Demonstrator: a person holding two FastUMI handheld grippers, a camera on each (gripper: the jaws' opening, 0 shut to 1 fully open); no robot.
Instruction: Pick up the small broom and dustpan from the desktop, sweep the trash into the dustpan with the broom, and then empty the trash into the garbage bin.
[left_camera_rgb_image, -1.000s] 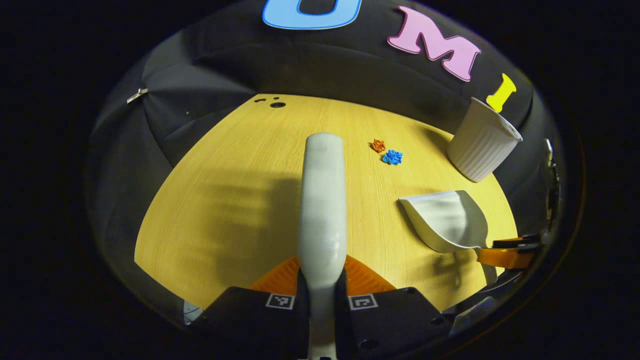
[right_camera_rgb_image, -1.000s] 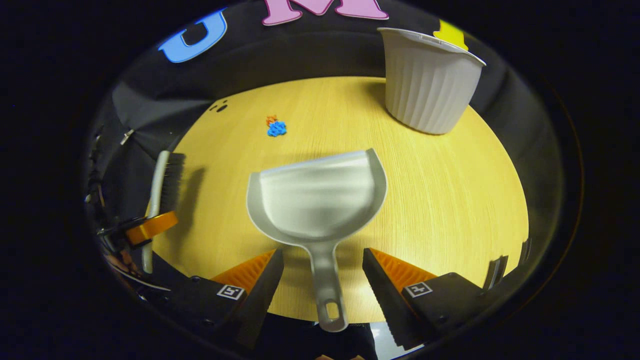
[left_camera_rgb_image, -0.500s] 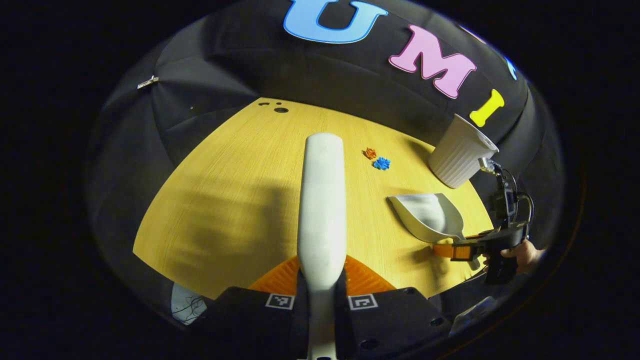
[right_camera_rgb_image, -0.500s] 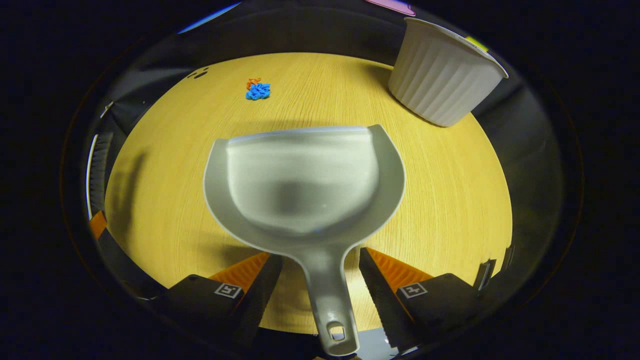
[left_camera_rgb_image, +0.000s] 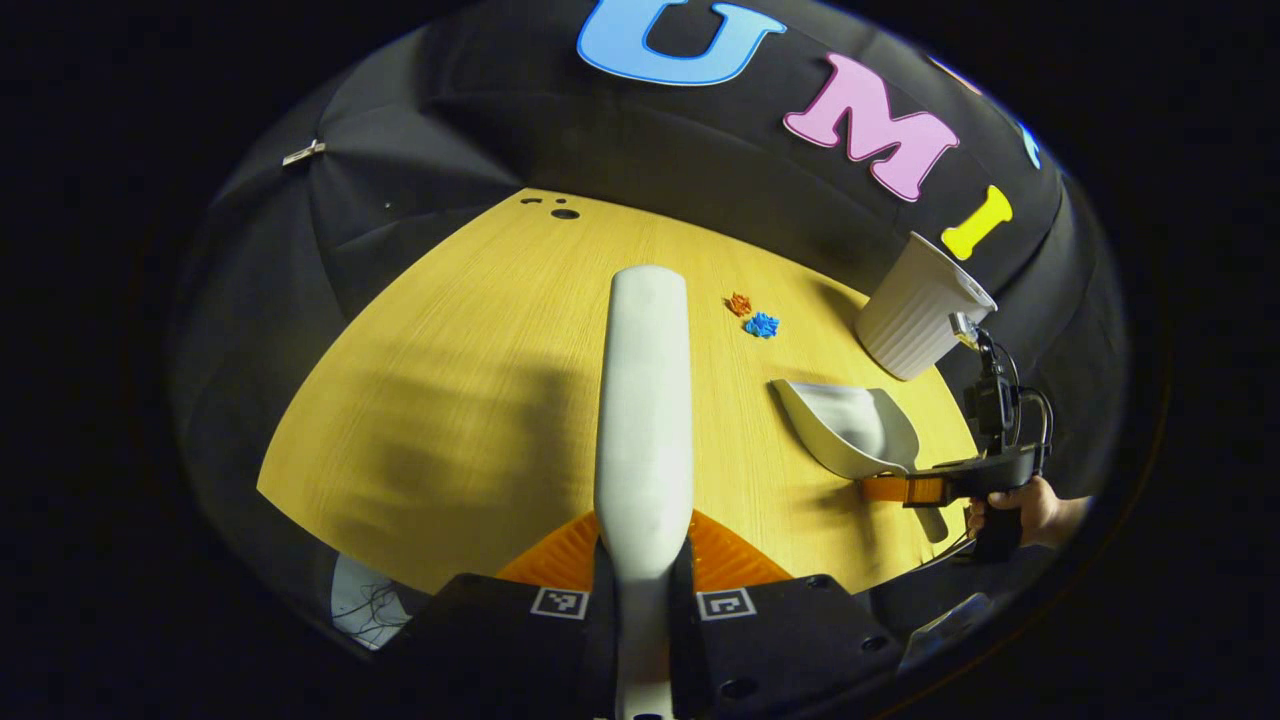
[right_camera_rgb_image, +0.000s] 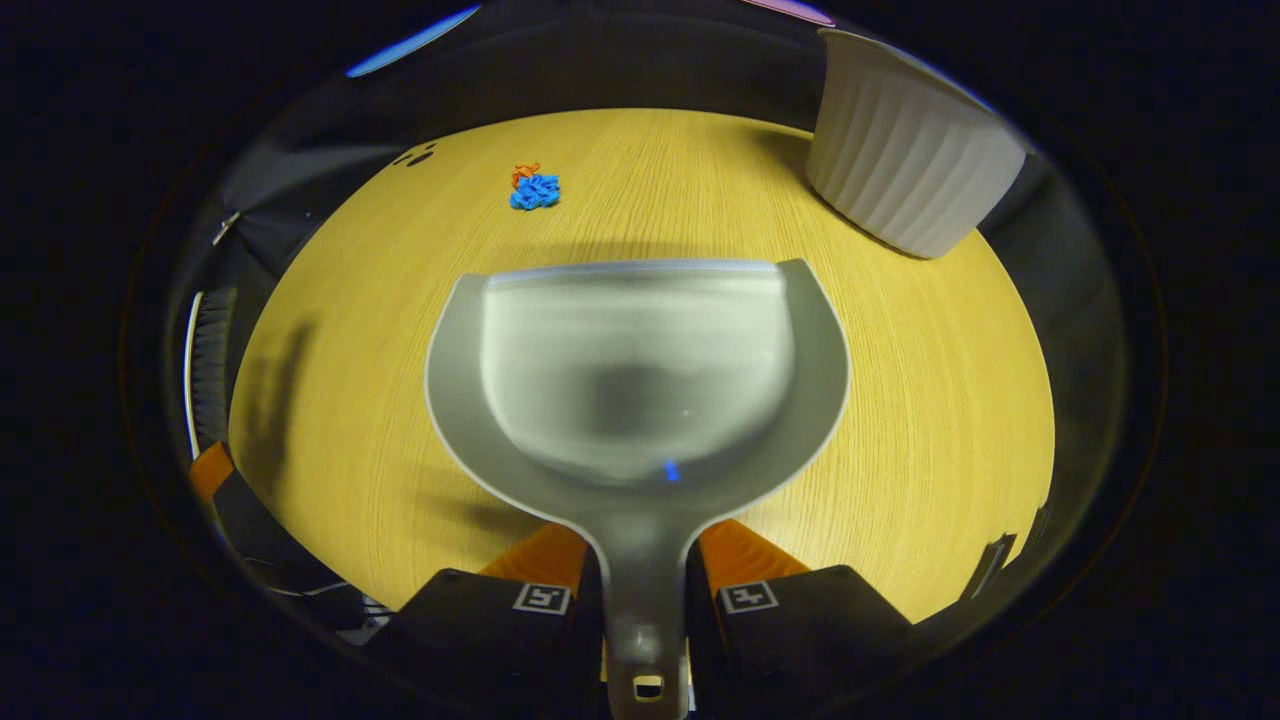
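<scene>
The grey plastic dustpan (right_camera_rgb_image: 640, 370) sits mid-frame, nothing in its scoop, handle clamped by the right gripper (right_camera_rgb_image: 645, 600). The white ribbed garbage bin (right_camera_rgb_image: 910, 160), upper right, hides its inside. The left gripper (left_camera_rgb_image: 640, 590) grips the white-handled small broom (left_camera_rgb_image: 645, 400), bristles mostly hidden. Blue and orange crumpled trash (right_camera_rgb_image: 533, 188) lies upper left.

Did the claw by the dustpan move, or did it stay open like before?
Yes. The right claw slid forward along the dustpan handle toward the bin and closed: its fingers, wide apart a second ago, now press both sides of the handle.
</scene>
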